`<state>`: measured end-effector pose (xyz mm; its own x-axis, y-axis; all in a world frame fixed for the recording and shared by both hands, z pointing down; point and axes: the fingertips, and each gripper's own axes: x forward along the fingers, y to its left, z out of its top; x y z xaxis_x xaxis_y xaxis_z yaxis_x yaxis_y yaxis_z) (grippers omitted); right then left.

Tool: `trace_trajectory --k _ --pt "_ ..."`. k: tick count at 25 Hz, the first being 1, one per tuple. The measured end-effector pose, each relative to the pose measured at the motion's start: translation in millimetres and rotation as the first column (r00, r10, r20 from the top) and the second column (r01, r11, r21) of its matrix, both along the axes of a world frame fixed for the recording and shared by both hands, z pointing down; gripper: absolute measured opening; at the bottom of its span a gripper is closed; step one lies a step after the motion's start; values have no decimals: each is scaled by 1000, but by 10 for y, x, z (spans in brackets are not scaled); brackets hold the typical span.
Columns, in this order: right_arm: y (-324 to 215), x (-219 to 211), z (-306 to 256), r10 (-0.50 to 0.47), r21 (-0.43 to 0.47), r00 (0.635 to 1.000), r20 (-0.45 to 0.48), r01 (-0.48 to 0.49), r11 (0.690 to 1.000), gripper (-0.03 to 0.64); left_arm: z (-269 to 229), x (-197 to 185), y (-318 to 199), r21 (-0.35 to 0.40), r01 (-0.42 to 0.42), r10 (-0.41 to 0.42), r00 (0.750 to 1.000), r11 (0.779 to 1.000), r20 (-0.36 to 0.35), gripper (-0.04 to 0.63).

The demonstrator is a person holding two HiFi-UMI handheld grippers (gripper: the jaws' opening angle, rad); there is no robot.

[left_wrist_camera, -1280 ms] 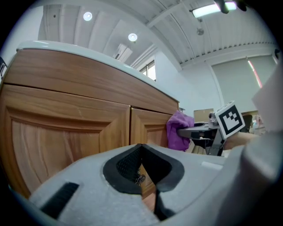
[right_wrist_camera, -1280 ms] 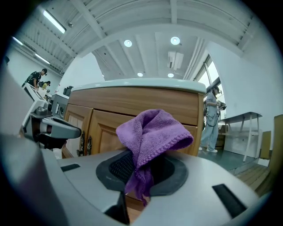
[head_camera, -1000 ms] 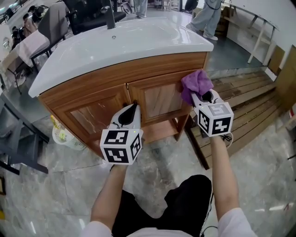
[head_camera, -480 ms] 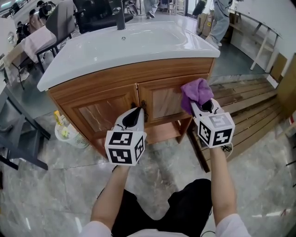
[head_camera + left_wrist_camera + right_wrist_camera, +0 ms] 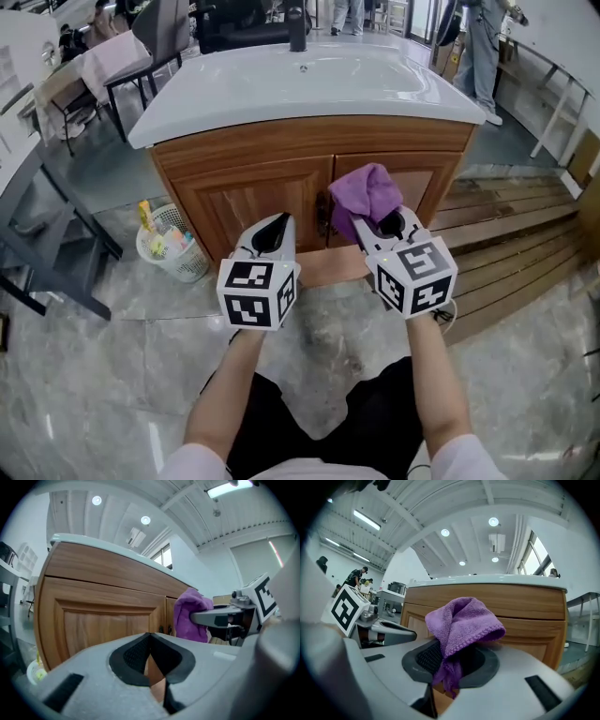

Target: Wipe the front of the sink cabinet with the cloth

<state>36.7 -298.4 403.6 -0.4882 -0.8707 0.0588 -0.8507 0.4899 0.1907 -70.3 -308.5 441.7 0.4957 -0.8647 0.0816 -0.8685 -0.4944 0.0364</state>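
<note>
We keep the purple cloth (image 5: pixel 364 195) clamped in our right gripper (image 5: pixel 388 225). It has slid toward 9 o'clock across the sink cabinet (image 5: pixel 246 197) front, from the right door's far edge to the middle seam. Our left gripper (image 5: pixel 272 232), at its 9 o'clock, stays closed and empty.

The head camera looks down from high up at the wooden cabinet (image 5: pixel 281 202). The camera on the left claw (image 5: pixel 149 637) sits low, very near the doors (image 5: pixel 105 620), and looks up. The camera on the right claw (image 5: pixel 447 663) does too. Each one sees the other claw. All three see the purple cloth (image 5: pixel 364 197).
</note>
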Motion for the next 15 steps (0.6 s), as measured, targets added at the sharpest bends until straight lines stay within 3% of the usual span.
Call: trace_trajectory --k 15 --pt "150 -1980 339 -303 3 953 18 303 953 72 179 -1333 266 -8 228 -227 973 974 35 5"
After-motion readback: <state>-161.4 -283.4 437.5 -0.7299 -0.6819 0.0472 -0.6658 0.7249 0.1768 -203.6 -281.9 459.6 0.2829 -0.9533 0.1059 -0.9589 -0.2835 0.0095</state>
